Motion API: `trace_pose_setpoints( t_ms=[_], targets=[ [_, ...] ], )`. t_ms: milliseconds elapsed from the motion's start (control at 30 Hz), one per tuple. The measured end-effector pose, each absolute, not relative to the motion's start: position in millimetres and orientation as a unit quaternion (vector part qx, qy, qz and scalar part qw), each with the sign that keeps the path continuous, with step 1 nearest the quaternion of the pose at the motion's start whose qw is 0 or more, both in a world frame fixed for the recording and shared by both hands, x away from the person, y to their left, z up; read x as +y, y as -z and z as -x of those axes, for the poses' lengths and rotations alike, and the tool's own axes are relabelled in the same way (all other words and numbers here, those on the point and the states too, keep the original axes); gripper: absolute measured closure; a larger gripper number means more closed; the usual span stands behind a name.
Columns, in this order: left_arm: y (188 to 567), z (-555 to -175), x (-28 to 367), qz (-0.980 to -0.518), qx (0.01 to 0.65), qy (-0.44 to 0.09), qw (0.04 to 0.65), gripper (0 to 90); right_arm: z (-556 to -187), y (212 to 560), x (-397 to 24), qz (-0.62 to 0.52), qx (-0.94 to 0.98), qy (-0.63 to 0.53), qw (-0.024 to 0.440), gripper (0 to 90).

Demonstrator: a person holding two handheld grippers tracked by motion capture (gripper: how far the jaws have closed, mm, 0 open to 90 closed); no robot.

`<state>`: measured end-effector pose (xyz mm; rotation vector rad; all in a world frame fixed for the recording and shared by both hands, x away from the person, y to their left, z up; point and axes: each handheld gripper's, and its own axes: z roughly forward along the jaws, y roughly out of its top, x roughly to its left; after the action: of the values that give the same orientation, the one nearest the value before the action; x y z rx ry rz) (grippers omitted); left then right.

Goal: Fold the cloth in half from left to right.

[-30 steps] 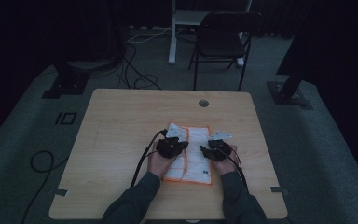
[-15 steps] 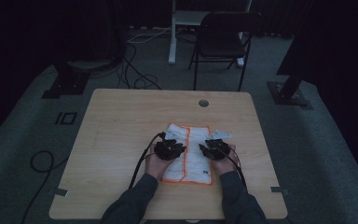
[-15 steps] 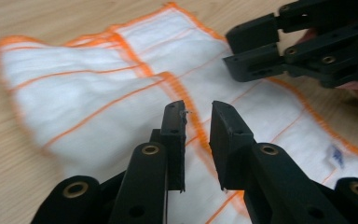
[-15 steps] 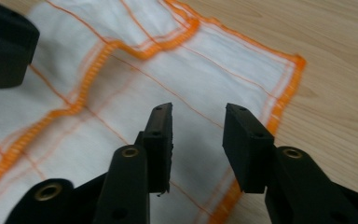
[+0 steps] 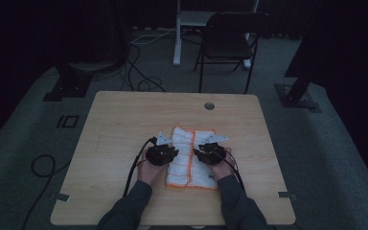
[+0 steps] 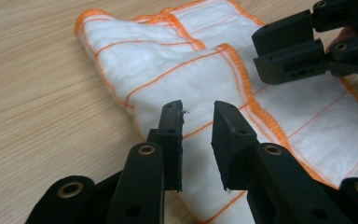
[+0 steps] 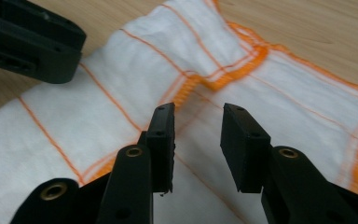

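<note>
The left tool point(image 6: 196, 135) and right tool point(image 7: 196, 140) both hover released, nothing between their jaws, just above the folded cloth point(image 5: 191, 155). It lies between them on the bench point(image 5: 124, 124), long axis running away from the person, equally near both hands.

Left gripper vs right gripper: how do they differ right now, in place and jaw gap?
The left gripper hangs over the towel's left edge by bare table; the right gripper sits at the towel's right side. In their own views, the left gripper's jaws stand closer together than the right gripper's. The left jaws have just been opening, the right closing. Shared: both are open, above the white, orange-lined towel, with nothing pinched.
</note>
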<state>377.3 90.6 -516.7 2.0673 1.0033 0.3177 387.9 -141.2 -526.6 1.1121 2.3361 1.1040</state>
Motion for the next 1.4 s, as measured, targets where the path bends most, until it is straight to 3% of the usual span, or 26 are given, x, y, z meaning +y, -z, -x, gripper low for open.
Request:
trace_pose_setpoints(
  t_ms=[233, 333, 467, 1400],
  targets=[
    [519.0, -377.7, 93.5, -0.816, 0.4, -0.128, 0.397, 74.1, -390.2, 529.5, -128.5, -0.388, 0.821, -0.395, 0.14, 63.3],
    [519.5, -377.8, 93.1, -0.816, 0.401, -0.127, 0.397, 74.0, -392.6, 531.8, -125.0, -0.39, 0.823, -0.392, 0.133, 70.3],
    [519.2, -377.6, 93.4, -0.815, 0.4, -0.128, 0.399, 73.7, -391.5, 530.2, -124.2, -0.391, 0.822, -0.39, 0.137, 87.6],
    [520.9, -377.8, 83.5, -0.82, 0.391, -0.123, 0.398, 72.3, -387.6, 511.6, -183.8, -0.438, 0.795, -0.383, 0.172, 88.4]
  ],
)
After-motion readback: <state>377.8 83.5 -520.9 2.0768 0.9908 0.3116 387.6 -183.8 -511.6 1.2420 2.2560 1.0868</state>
